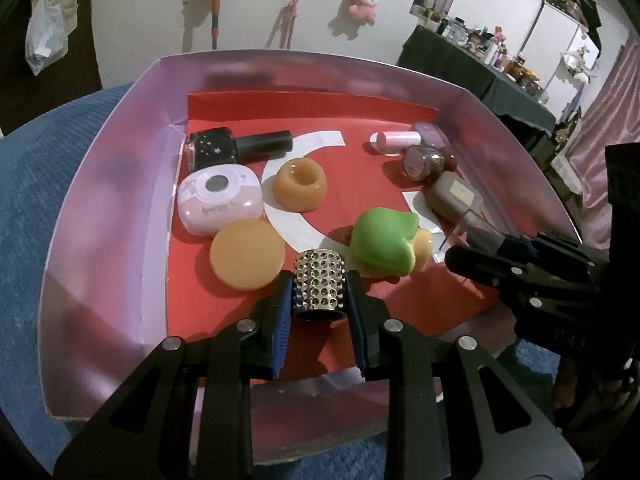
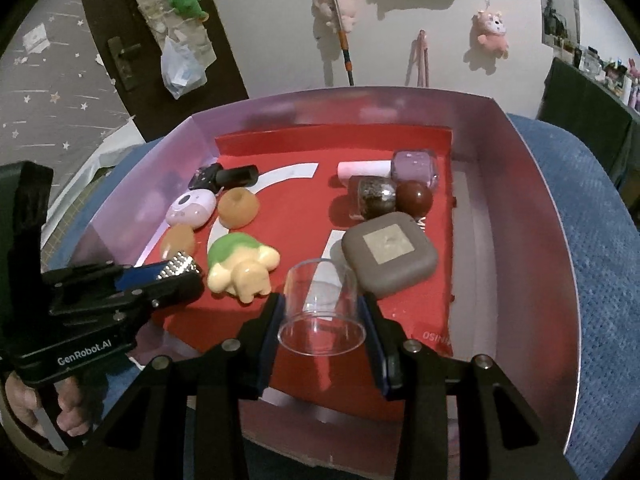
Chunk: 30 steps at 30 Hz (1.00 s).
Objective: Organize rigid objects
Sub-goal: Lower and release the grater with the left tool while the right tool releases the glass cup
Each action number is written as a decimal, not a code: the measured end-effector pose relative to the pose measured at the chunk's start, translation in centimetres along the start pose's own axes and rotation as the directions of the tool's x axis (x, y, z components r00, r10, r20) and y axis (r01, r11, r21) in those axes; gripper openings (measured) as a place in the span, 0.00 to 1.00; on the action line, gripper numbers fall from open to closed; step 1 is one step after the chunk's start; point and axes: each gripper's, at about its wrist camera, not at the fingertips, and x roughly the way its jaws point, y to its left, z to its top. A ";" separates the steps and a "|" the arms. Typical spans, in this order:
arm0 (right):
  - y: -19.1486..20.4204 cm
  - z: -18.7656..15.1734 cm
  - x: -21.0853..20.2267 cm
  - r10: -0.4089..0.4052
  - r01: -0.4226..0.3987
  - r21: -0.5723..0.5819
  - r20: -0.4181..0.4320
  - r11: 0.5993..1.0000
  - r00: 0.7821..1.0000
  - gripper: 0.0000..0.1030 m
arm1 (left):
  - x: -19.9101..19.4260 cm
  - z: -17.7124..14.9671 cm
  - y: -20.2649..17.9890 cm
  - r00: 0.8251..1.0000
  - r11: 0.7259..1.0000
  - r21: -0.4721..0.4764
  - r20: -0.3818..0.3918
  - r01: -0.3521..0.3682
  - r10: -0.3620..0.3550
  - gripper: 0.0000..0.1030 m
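My left gripper (image 1: pixel 320 292) is shut on a studded silver cylinder (image 1: pixel 319 285), held over the front of a pink box (image 1: pixel 100 208) with a red floor. In the right wrist view that left gripper (image 2: pixel 176 276) comes in from the left with the studded cylinder (image 2: pixel 178 264). My right gripper (image 2: pixel 323 312) is shut on a clear plastic tube (image 2: pixel 323 304), lying sideways between the blue pads. The right gripper (image 1: pixel 480 252) shows at the right edge of the left wrist view with the clear tube (image 1: pixel 464 228). A green and cream frog toy (image 1: pixel 384 242) (image 2: pixel 240 266) lies between both grippers.
In the box lie a black nail-polish bottle (image 1: pixel 240 146), a pink case (image 1: pixel 220 198), an orange ring (image 1: pixel 300 184), an orange disc (image 1: pixel 247 254), a grey square case (image 2: pixel 390 254), a purple bottle (image 2: pixel 416 168), a dark jar (image 2: pixel 372 196) and a brown ball (image 2: pixel 414 196). A blue cloth (image 2: pixel 600 240) surrounds it.
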 end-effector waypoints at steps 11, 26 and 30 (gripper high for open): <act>0.0 0.4 0.4 -0.024 0.024 -0.006 0.023 1.000 0.999 0.40 | 0.2 0.2 0.2 1.000 1.000 -0.014 0.016 -0.011 0.011 0.23; 0.0 0.4 0.5 -0.023 0.023 -0.005 0.025 1.000 0.999 0.40 | 0.1 0.2 0.2 1.000 1.000 -0.014 0.018 -0.012 0.012 0.23; 0.0 0.4 0.5 -0.022 0.022 -0.004 0.024 1.000 0.999 0.41 | 0.0 0.4 0.2 1.000 1.000 -0.013 0.021 -0.012 0.012 0.23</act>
